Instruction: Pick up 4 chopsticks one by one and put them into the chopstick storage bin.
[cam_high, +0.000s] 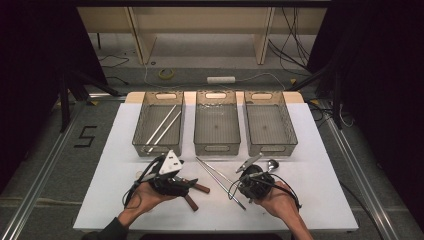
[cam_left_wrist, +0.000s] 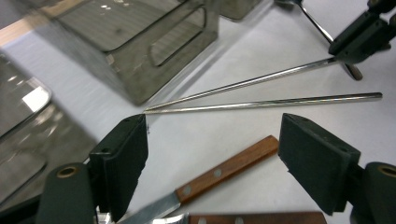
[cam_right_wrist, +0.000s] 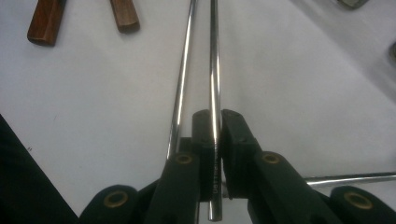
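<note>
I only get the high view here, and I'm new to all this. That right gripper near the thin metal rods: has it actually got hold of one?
Observer: Yes. In the right gripper view the right gripper is shut on one rod; the other rod lies free beside it.
Operator: And the left one, is it holding a knife?
Observer: No. In the left gripper view the left gripper is open, its jaws either side of a knife's wooden handle without touching it.
Operator: Just one knife there?
Observer: Two. A second wooden handle lies nearer the left gripper, at the bottom edge of its view.
</note>
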